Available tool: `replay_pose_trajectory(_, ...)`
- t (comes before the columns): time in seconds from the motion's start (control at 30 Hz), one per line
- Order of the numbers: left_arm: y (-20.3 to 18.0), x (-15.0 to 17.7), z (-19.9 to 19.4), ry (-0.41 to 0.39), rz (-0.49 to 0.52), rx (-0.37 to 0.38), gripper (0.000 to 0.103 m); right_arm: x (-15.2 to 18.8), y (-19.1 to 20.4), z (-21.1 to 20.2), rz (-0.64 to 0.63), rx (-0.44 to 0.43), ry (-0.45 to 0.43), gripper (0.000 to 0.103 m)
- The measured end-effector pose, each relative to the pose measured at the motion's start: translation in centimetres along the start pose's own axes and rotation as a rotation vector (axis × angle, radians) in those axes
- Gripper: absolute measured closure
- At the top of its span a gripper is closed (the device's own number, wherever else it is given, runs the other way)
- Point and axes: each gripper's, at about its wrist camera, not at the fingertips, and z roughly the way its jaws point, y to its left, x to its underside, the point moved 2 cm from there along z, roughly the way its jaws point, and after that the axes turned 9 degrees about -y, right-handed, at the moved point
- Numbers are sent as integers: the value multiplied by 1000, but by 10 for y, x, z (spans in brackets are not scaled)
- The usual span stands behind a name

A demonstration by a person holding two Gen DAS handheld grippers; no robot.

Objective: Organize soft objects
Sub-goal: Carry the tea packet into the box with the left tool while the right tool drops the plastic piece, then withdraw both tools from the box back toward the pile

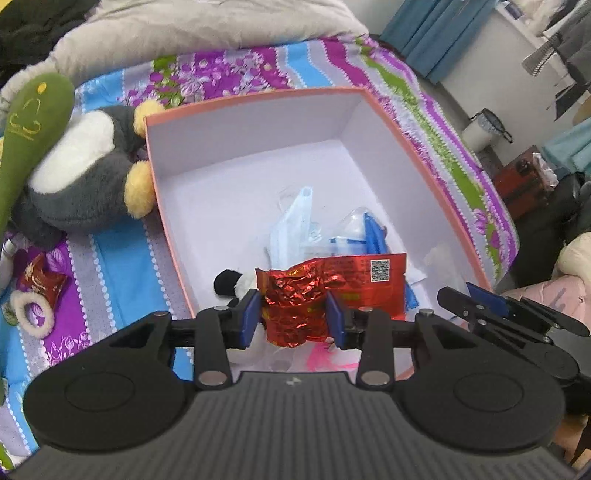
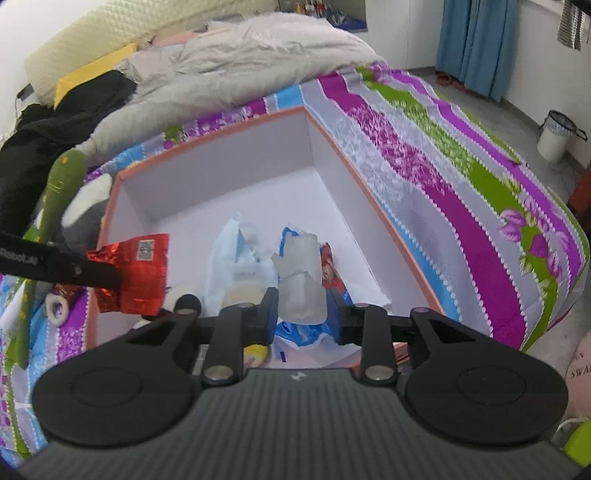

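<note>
Over the box's near edge: both grippers, pointing down
left gripper (image 1: 294, 316): squeezing a crumpled red foil packet (image 1: 295, 306)
right gripper (image 2: 303, 312): pinching a translucent plastic bag (image 2: 301, 284)
box (image 1: 258, 96): on the bedspread (image 1: 110, 258), face mask (image 1: 291, 225) inside

Both of your 2 wrist cameras look steeply down along their fingers, from close above the near edge of the orange-rimmed box (image 1: 373, 96) on the striped bedspread (image 1: 236, 70). Your left view sits squarely over the near wall; your right view stands further right, catching your left gripper (image 2: 122, 275) at its left edge. Both share the box interior, the grey plush toy (image 2: 86, 206) and the blue curtain (image 1: 439, 33).
</note>
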Motion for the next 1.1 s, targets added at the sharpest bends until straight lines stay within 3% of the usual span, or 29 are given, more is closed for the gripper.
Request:
replay_pose_trajectory(0.13, 5, 2, 6, 21, 23, -6, 55, 5, 0, 9, -3, 6, 20, 62)
replay_pose_trajectory(0.2, 7, 2, 3, 12, 29, -7, 55, 6, 0, 8, 2, 10, 15, 51)
replay_pose_trajectory(0.33, 6, 0, -18, -40, 55, -12, 55, 3, 0, -3, 19, 4, -23, 51)
replay_pose_trajectory(0.53, 2, 10, -80, -184, 92, 6, 55, -8, 16, -53, 2, -26, -155, 51)
replay_pose_trajectory(0.7, 4, 35, -135, -305, 143, -8, 55, -5, 35, -101, -9, -75, -269, 51)
replay_pose_trajectory(1.1, 24, 110, -221, -475, 155, -19, 55, 24, 82, -168, -101, -176, -390, 51)
